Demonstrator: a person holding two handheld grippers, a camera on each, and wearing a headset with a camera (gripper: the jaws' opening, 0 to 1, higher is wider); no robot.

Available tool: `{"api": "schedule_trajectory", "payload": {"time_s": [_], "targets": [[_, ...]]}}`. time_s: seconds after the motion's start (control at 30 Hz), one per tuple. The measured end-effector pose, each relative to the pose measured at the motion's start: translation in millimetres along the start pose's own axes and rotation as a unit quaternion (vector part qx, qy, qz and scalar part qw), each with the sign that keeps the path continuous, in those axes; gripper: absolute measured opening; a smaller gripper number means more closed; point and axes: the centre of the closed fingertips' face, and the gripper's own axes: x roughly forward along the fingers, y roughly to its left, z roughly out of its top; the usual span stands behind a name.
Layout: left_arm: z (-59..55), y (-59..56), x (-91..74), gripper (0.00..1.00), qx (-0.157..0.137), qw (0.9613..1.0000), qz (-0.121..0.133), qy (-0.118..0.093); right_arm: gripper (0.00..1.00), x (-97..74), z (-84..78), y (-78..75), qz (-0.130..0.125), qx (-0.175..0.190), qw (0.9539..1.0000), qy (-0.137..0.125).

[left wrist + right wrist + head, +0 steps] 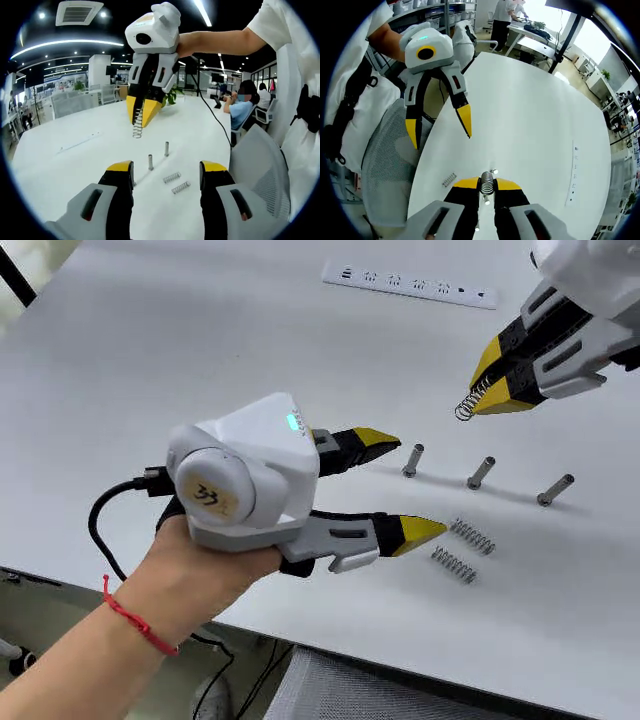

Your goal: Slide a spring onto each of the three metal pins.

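Spring: I am carrying one spring (468, 402) in the air above the table (200, 360). I judge it light, thin-wired, easy to crush or flick away, and best pinched gently at one end.
Spring and fingers: my right gripper (483, 388) is clamping its upper end, and the free coils are sticking out past the tips.
Pins: the three pins (481, 472) are standing bare, well apart from the spring.
Loose springs: two springs (471, 536) are lying flat near the pins.
Left gripper: my left gripper (418, 483) is hovering by the leftmost pin, jaws wide apart, gripping nothing.
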Motion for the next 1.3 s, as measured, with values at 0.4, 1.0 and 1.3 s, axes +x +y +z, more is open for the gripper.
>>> {"api": "schedule_trajectory", "payload": {"time_s": [0.4,1.0,1.3], "targets": [[-14.4,14.7,2.7,0.76,0.001,0.9999,0.005,-0.011,0.07,45.6,-9.6,-22.4,0.017,0.007,0.9996,0.023],[-30.0,26.0,-5.3,0.81,-0.035,0.9988,0.016,-0.031,0.07,86.9,-19.1,-33.6,0.044,0.016,0.9977,0.049],[-29.3,27.0,-5.4,0.81,-0.039,0.9984,0.017,-0.037,0.07,92.9,-23.1,-33.5,0.044,0.02,0.9974,0.053]]}}
